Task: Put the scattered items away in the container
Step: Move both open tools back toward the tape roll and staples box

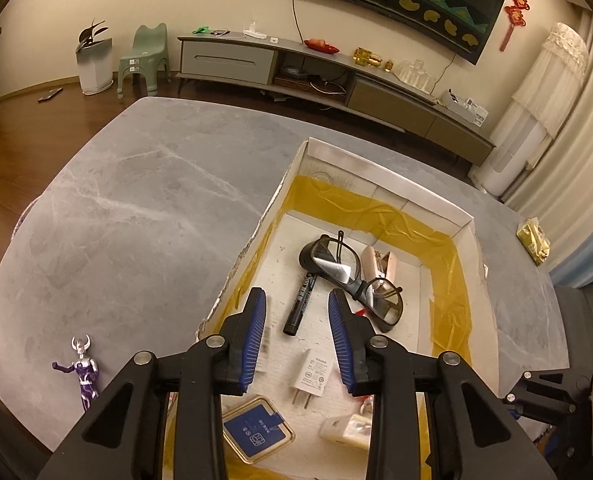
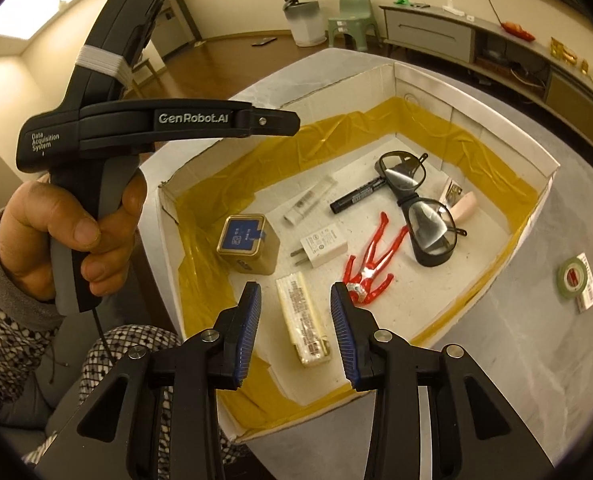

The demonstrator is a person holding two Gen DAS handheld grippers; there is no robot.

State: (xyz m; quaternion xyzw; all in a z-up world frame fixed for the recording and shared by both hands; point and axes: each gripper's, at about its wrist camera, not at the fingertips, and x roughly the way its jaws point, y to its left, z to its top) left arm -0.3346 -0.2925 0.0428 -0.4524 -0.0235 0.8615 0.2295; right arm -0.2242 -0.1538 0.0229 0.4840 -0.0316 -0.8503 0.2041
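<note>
A white cardboard box (image 1: 380, 168) (image 2: 472, 92) lined with yellow tape sits on the grey table. Inside lie black glasses (image 1: 350, 270) (image 2: 420, 204), a black marker (image 1: 302, 304) (image 2: 358, 196), a white plug (image 1: 314, 374) (image 2: 322, 246), a blue-topped tin (image 1: 258, 432) (image 2: 244, 240), a cream packet (image 2: 302, 322) and a red figure (image 2: 372, 260). My left gripper (image 1: 298, 320) hovers open over the box, empty. My right gripper (image 2: 296, 312) is open and empty above the box's near end. A purple and silver figure (image 1: 82, 368) lies on the table left of the box.
A green tape roll (image 2: 574, 280) lies on the table right of the box, and a yellow packet (image 1: 533, 240) rests near the table's right edge. A hand (image 2: 76, 232) holds the left gripper's handle. A TV cabinet (image 1: 336, 76) lines the far wall.
</note>
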